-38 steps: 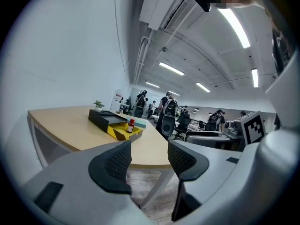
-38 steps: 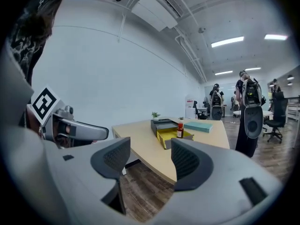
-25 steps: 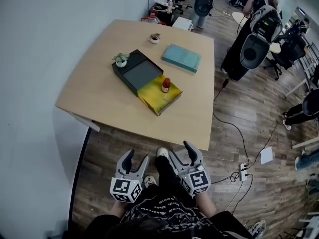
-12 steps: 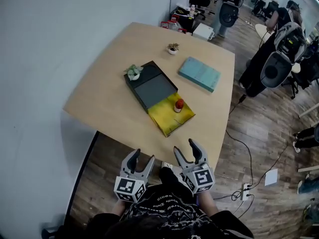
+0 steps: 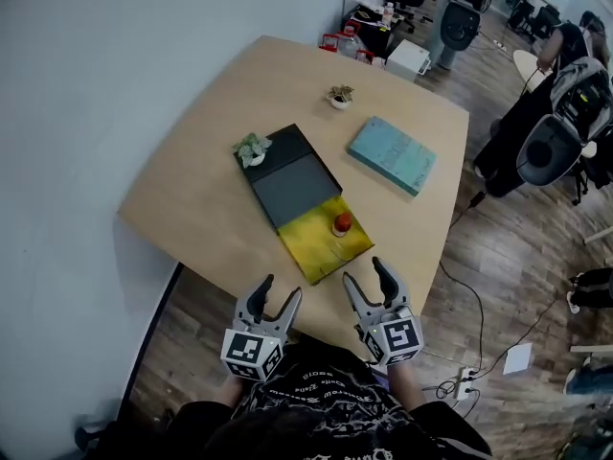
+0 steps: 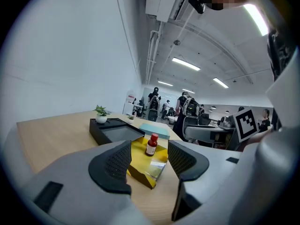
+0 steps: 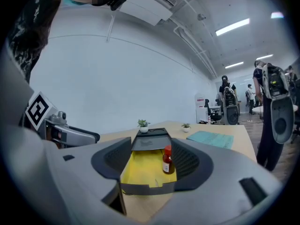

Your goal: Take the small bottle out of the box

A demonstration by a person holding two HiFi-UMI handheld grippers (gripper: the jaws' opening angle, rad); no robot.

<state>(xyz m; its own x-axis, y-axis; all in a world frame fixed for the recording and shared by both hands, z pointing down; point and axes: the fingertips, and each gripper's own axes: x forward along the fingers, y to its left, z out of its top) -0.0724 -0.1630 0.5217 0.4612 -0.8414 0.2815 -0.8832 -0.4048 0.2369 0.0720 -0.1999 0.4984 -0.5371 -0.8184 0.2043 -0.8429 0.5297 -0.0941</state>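
left tool (image 5: 280, 288): open wide, empty | right tool (image 5: 366, 272): open wide, empty | small bottle (image 5: 342, 223): stands up in yellow box (image 5: 311, 249) by the near edge of the bench (image 5: 192, 190) | risk: bottle is tall and thin, a bump from one jaw may tip it

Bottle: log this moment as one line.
bottle upright in box | left tongs open, empty | right tongs open, empty | both near table edge

The left gripper (image 6: 149, 154) holds its jaws apart, framing at twelve o'clock the small bottle (image 6: 151, 145) upright in the yellow box (image 6: 139, 176).
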